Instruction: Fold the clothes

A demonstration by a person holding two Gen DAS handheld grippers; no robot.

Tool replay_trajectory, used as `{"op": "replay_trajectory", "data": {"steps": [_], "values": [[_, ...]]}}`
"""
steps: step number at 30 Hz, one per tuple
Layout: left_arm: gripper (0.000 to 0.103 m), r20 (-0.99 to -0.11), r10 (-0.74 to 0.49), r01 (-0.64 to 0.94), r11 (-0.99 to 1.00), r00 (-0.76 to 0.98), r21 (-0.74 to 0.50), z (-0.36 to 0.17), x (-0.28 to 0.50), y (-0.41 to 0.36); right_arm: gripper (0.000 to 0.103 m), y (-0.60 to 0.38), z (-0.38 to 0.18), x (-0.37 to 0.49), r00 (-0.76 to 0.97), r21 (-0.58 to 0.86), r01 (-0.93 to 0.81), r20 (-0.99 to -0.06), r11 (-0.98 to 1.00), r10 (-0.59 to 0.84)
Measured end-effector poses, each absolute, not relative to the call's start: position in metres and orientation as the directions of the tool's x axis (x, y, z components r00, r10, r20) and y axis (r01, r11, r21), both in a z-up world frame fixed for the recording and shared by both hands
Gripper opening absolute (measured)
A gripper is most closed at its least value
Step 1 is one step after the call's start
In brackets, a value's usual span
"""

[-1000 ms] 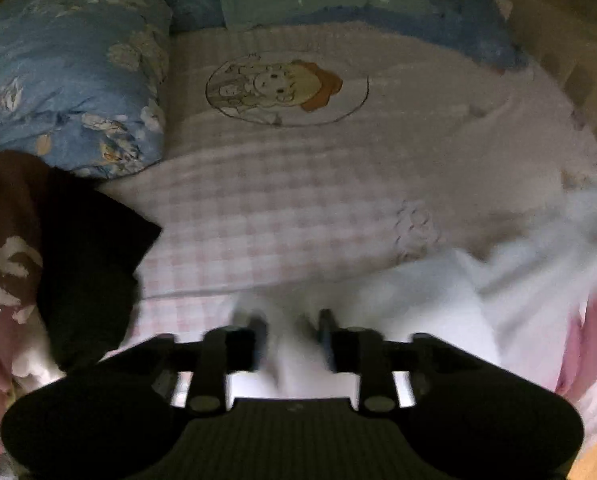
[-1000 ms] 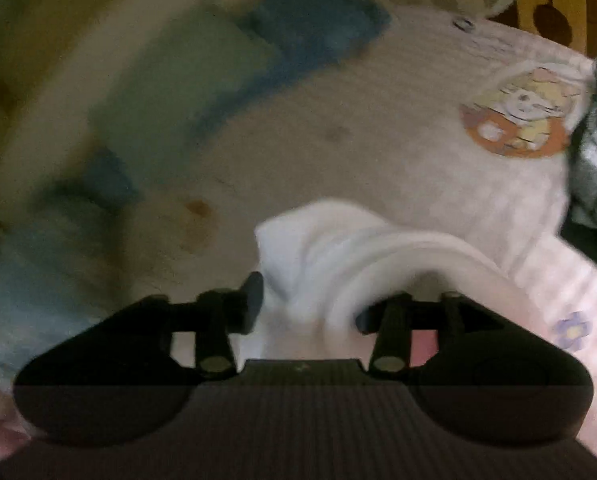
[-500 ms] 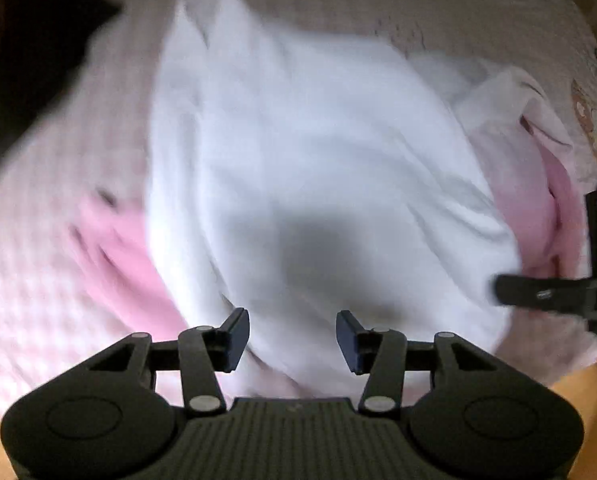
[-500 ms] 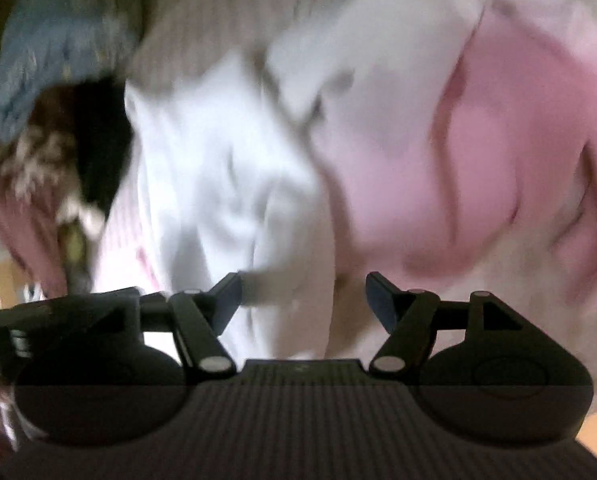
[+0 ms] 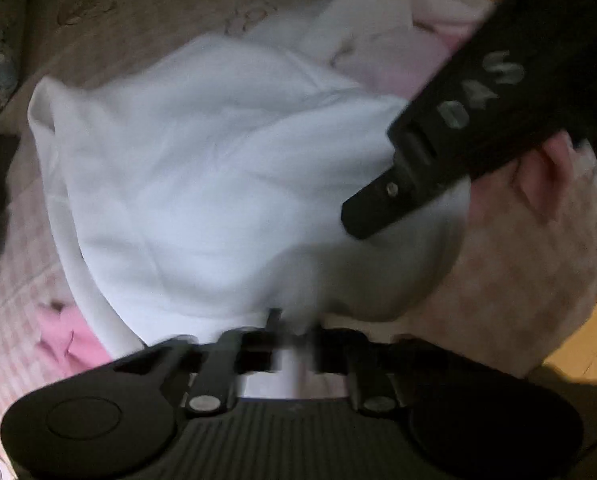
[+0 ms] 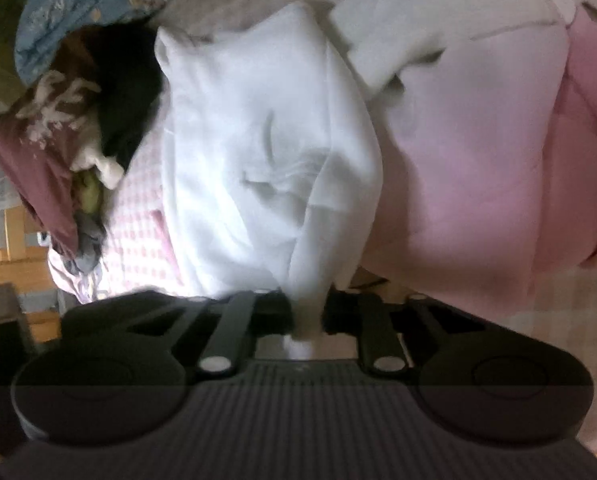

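Observation:
A white garment (image 5: 218, 168) lies spread on the pink checked bed, with a pink garment (image 6: 498, 168) under and beside it. My left gripper (image 5: 294, 340) is shut on the white garment's near edge, though that view is blurred. My right gripper (image 6: 306, 312) is shut on another fold of the white garment (image 6: 258, 140). The right gripper's black body (image 5: 478, 120) crosses the right side of the left wrist view, held by a hand (image 5: 546, 168).
A pile of dark red patterned and black clothes (image 6: 70, 120) lies left of the white garment. A blue floral quilt (image 6: 86, 4) sits beyond it. The checked bed sheet (image 5: 518, 272) ends at a wooden edge (image 5: 578, 344) on the right.
Both grippers were open half a second ago over the garment; both jaws have now closed on its near edge. The right gripper has moved in closer to the left one.

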State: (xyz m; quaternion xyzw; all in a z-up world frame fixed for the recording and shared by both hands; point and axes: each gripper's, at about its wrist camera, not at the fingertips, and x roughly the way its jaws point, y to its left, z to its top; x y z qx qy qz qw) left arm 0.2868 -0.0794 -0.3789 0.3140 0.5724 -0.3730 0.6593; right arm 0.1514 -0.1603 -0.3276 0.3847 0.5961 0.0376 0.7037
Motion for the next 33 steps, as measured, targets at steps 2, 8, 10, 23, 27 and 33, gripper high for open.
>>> {"op": "replay_trajectory", "data": {"steps": [2,8,10,23,27,33], "values": [[0.007,-0.973,-0.215,0.835,0.548,0.079,-0.053,-0.346,0.301,-0.079,0.012,-0.169,-0.302,0.159,0.37,0.643,0.347,-0.763,0.682,0.531],[0.007,-0.833,-0.487,0.834,0.549,0.26,-0.06,-0.215,0.394,-0.096,0.013,-0.225,-0.188,0.235,0.664,0.735,0.088,-0.546,0.673,0.51],[0.007,-0.772,-0.53,0.845,0.535,0.352,0.017,-0.183,0.432,-0.117,0.013,-0.246,-0.154,0.281,0.737,0.709,0.003,-0.478,0.705,0.477],[0.056,-0.774,-0.253,0.643,0.726,0.58,0.244,-0.194,0.529,-0.154,0.06,-0.347,-0.174,0.502,0.751,0.354,0.365,-0.659,0.861,-0.047],[0.057,-0.878,-0.144,0.642,0.737,0.457,0.213,-0.257,0.439,-0.081,0.062,-0.344,-0.227,0.406,0.66,0.294,0.208,-0.746,0.933,0.088],[0.056,-0.952,0.1,0.579,0.774,0.289,0.257,-0.339,0.349,0.008,0.063,-0.303,-0.328,0.308,0.366,0.051,-0.088,-0.927,0.995,0.08]]}}
